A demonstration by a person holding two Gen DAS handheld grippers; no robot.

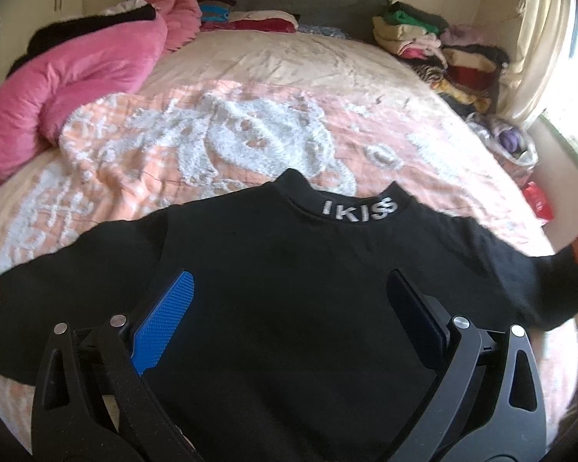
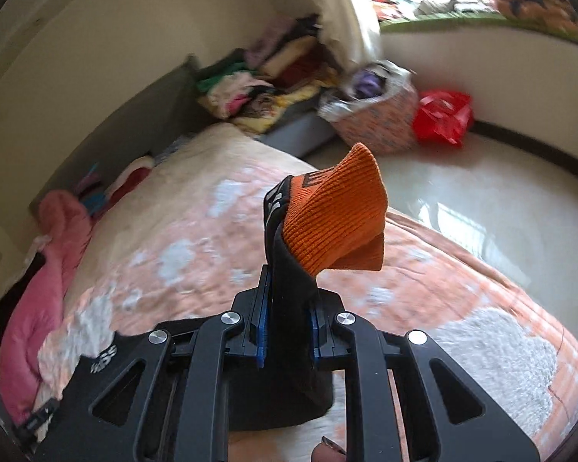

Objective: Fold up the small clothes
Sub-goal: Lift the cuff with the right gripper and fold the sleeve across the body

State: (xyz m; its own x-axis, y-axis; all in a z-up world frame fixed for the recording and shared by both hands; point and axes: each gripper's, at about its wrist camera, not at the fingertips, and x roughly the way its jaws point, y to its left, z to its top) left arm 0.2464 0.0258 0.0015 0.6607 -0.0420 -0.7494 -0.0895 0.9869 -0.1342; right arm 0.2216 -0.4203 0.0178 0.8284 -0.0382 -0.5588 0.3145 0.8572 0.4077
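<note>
A small black sweater with white "IKISS" lettering on its collar lies spread on the bed, sleeves out to both sides. My left gripper is open just above the sweater's chest, blue pads wide apart. My right gripper is shut on the sweater's right sleeve and holds it lifted, with the orange ribbed cuff sticking up past the fingertips. The collar also shows at the lower left of the right wrist view.
The bed has a peach and white bedspread. A pink quilt lies at its left. Stacked clothes sit at the far right corner. A basket and a red bag stand on the floor.
</note>
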